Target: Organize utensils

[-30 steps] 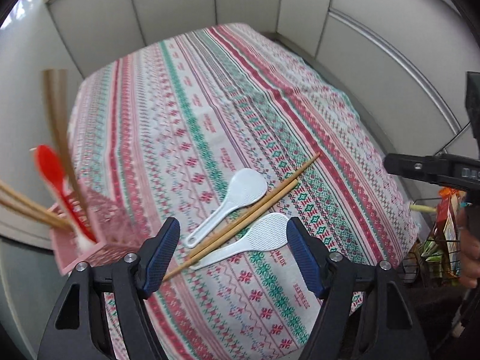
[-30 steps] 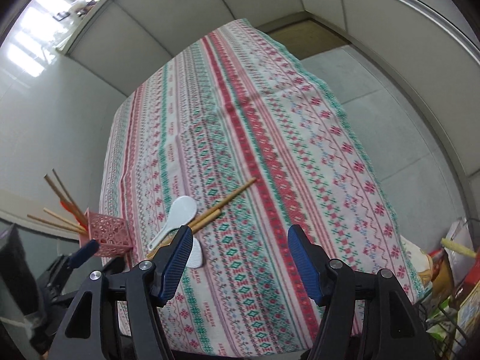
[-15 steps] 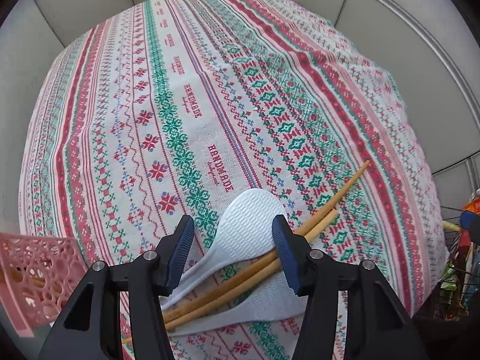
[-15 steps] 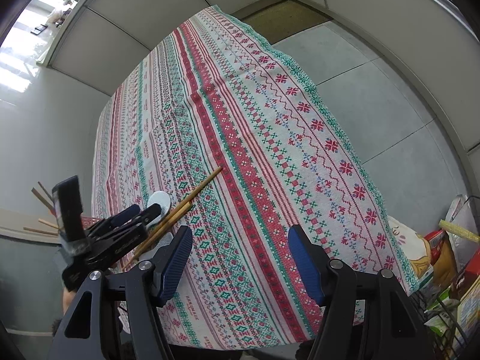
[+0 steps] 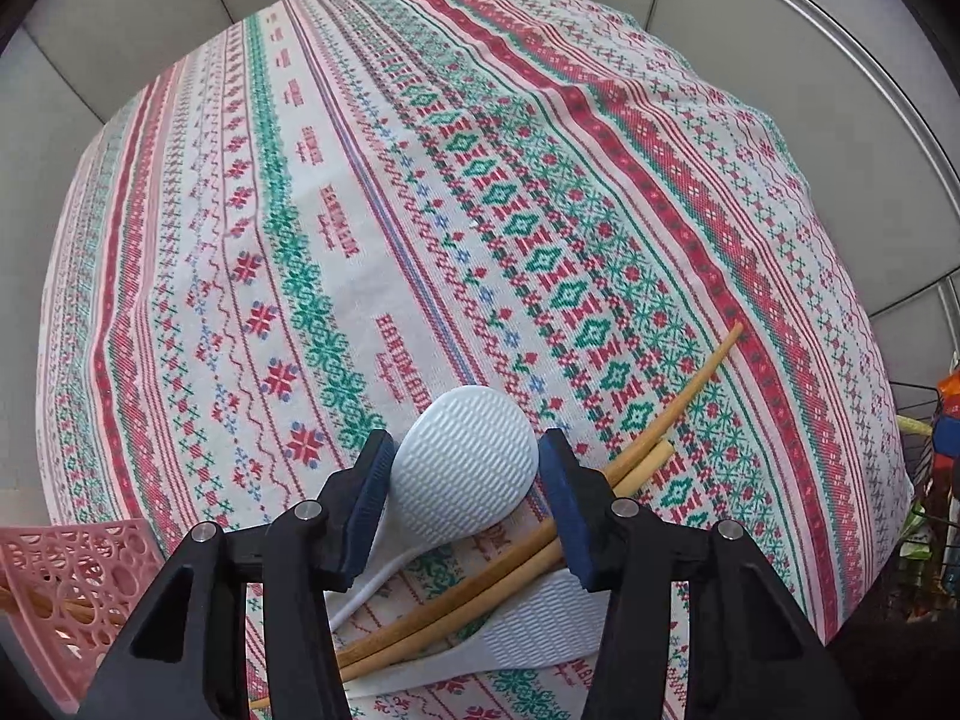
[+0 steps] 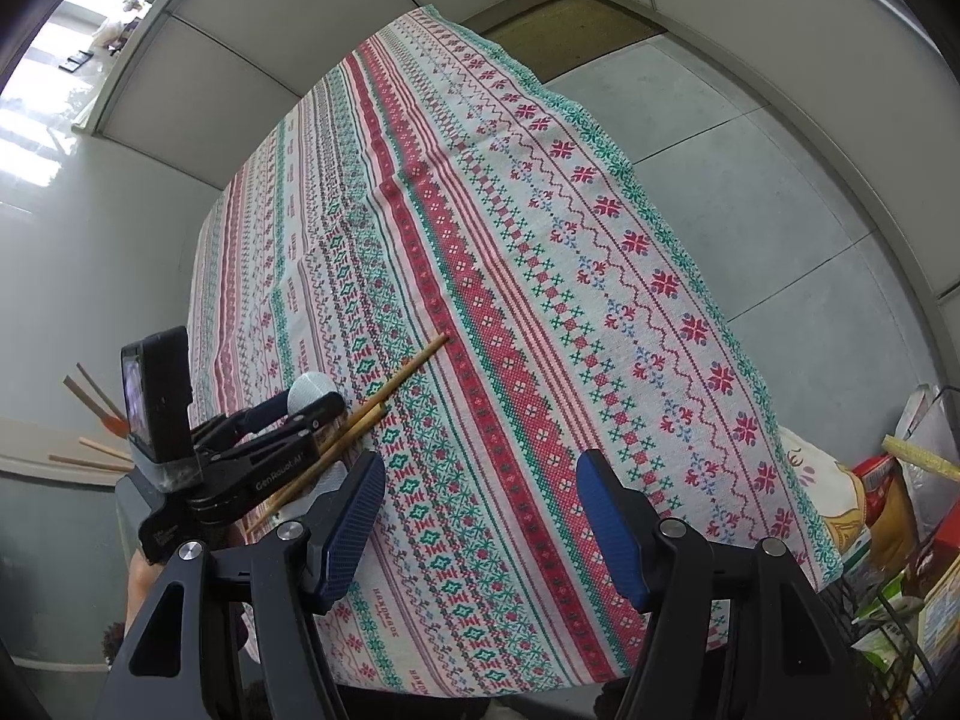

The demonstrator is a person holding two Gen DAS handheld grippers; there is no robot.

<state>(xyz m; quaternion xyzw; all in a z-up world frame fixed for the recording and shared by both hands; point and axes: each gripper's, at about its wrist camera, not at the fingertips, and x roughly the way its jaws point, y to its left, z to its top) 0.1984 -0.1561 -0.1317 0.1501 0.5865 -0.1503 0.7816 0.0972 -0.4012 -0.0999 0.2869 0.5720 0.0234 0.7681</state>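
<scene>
Left claw (image 5: 465,477) descended, its jaws closing around the white paddle (image 5: 465,468).

The left wrist camera sits just behind its own black gripper with blue pads (image 5: 465,480) and looks steeply down, close over the striped red, green and white woven tablecloth (image 5: 420,180); a white ribbed plastic rice paddle (image 5: 465,468) fills the near foreground.

The right wrist camera looks down from farther back and higher, taking in the cloth's length, the grey floor (image 6: 750,138) and the wall panels beyond.

Both views share the cloth, the paddle (image 6: 309,390) and the long wooden chopsticks (image 5: 678,414); the right view also catches the left gripper (image 6: 300,405) from the side.
</scene>
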